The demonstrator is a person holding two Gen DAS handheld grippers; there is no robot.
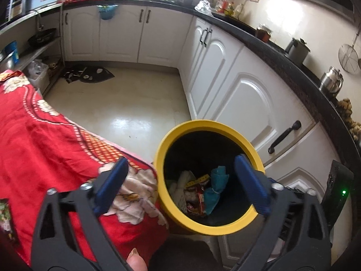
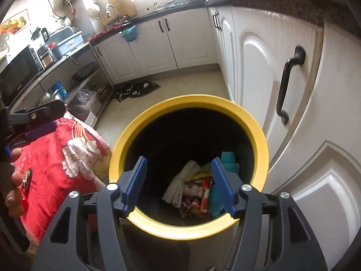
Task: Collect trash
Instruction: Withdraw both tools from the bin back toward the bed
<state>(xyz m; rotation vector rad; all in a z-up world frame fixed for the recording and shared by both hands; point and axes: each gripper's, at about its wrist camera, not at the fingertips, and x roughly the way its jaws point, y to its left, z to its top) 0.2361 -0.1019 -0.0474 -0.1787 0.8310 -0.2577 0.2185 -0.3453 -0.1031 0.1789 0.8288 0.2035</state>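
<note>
Yellow-rimmed bin [image 2: 189,229] with wrappers [image 2: 196,199], teal cloth [image 2: 229,158] inside

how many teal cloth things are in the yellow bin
2, both at the right side of the yellow bin: one teal cloth lies higher against the wall, the other teal bundle lower beside the red wrappers. More may be buried.

Both grippers: black plastic frames with triangular cut-outs, silver screws at the pivots, blue ribbed finger pads [image 1: 112,183] (same build each side). Bare skin, thumb [image 1: 135,259] at bottom edge.
</note>
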